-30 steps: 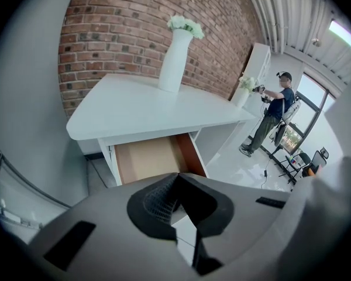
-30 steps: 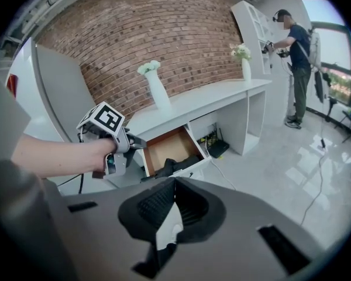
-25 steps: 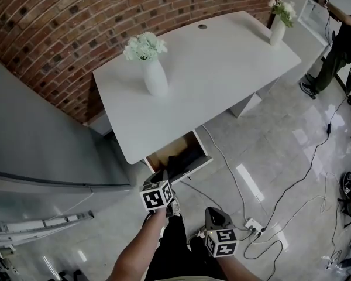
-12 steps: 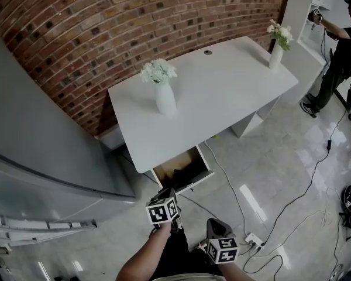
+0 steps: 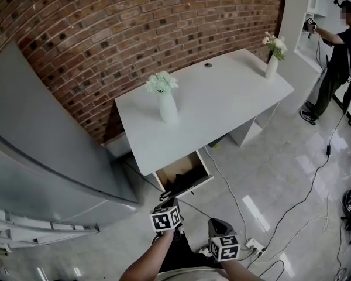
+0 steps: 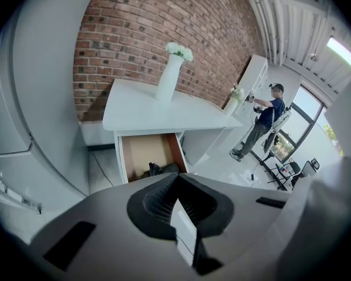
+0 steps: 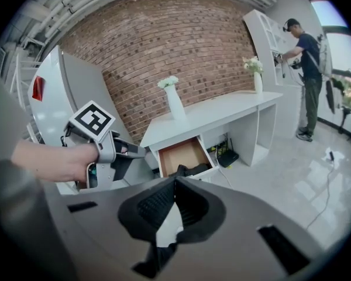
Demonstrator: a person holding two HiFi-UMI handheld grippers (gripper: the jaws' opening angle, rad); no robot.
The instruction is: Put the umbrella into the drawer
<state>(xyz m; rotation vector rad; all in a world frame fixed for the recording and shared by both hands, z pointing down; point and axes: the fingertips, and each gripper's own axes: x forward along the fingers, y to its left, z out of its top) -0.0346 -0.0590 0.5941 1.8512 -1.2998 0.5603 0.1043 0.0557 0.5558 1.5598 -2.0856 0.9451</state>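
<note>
1. The dark folded umbrella (image 5: 184,182) lies in the open drawer (image 5: 176,165) beneath the white desk (image 5: 222,98). Its long axis runs along the drawer's front, and which end is the handle cannot be told.
2. The left gripper (image 5: 167,202) hangs over the floor (image 5: 263,174), short of the drawer, jaws pressed together on nothing.
3. The right gripper (image 5: 216,224), nearer the person, also has its jaws closed and empty.
4. A second ago the left gripper sat right at the drawer front. Both grippers have since drawn back, and the drawer remains open.
</note>
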